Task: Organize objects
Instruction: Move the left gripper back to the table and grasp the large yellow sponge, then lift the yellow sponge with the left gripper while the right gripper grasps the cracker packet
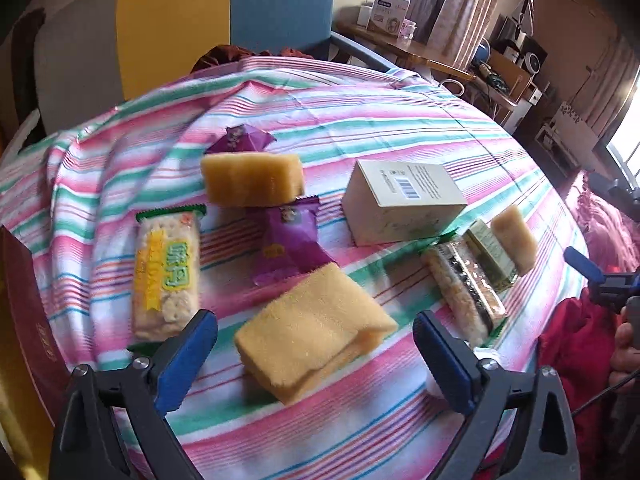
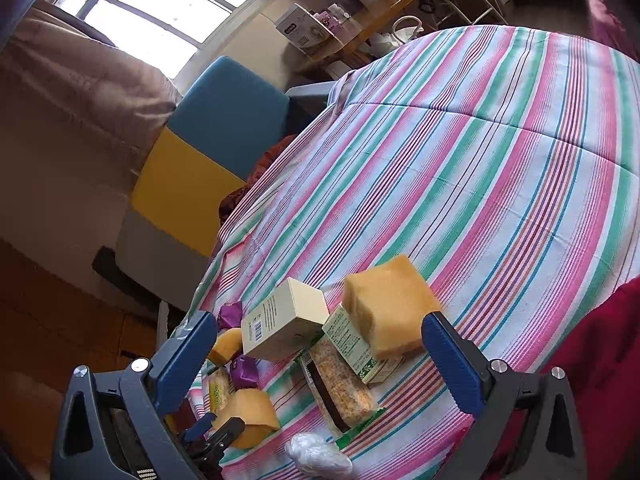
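Spread wide and empty, the left gripper (image 1: pixel 316 360) hangs nearest the folded yellow sponge (image 1: pixel 314 330) lying on the striped cloth (image 1: pixel 400 128) between its jaws, long axis slanting near-left to far-right; the right gripper (image 2: pixel 320 364), likewise spread, holds nothing.

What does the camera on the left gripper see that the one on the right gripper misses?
Only the left wrist view shows the dark red box at the table's edge and the whole cracker packet with yellow and green print.

Only the right wrist view shows the crumpled clear plastic and the big window.

Both show the cream box, the folded yellow sponge and the striped cloth.
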`<state>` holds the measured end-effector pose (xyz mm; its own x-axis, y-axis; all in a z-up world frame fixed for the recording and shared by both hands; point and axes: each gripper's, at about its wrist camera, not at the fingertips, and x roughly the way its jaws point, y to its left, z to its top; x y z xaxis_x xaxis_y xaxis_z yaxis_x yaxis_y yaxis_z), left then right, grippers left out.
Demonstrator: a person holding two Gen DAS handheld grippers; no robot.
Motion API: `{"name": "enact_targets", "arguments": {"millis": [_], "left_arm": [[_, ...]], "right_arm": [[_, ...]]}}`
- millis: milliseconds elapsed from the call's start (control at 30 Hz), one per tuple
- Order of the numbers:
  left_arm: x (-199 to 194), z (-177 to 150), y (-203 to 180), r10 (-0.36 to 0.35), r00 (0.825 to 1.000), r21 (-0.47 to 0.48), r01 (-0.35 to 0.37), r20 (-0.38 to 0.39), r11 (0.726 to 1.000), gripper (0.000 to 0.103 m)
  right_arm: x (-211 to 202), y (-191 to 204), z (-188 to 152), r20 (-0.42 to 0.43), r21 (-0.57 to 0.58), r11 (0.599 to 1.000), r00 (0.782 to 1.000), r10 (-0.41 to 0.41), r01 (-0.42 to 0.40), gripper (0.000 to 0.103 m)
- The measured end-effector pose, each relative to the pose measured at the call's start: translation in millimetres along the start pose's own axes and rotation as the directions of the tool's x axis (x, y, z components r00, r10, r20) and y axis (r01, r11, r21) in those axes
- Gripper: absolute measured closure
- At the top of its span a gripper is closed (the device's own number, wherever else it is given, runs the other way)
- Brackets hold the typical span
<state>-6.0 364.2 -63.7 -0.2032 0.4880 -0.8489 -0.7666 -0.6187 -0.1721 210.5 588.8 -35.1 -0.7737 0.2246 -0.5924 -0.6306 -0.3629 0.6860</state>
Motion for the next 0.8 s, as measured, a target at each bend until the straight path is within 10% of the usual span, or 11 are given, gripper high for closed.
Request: {"name": "enact_targets", "arguments": {"millis": [200, 333, 567, 800], "left_arm": [[13, 2, 4, 0.029, 0.999, -0.011, -0.03, -0.029, 0.999, 0.002], [22, 1, 7, -0.023, 0.999, 0.006, 0.024, -0.048, 1.0, 0.028], [12, -12, 9, -0.061, 0.998, 0.036, 0.062, -0.024, 0.997, 0.039], [-1, -27, 21, -0.066, 0.998, 0.012, 0.066, -0.021, 0.998, 0.039]], "right_arm": [[1, 0, 0, -0.004, -0.004, 1.0, 1.0, 0.006, -0.006, 0.0], [5, 3, -1, -0.03, -0.021, 1.0, 0.999, 0.015, -0.015, 0.0], [25, 32, -11, -0.193, -0.188, 0.977, 0.979, 0.061, -0.098, 0.0], [51, 59, -37, -0.333, -0.383, 0.922, 0.94, -0.074, -0.063, 0.021]]}}
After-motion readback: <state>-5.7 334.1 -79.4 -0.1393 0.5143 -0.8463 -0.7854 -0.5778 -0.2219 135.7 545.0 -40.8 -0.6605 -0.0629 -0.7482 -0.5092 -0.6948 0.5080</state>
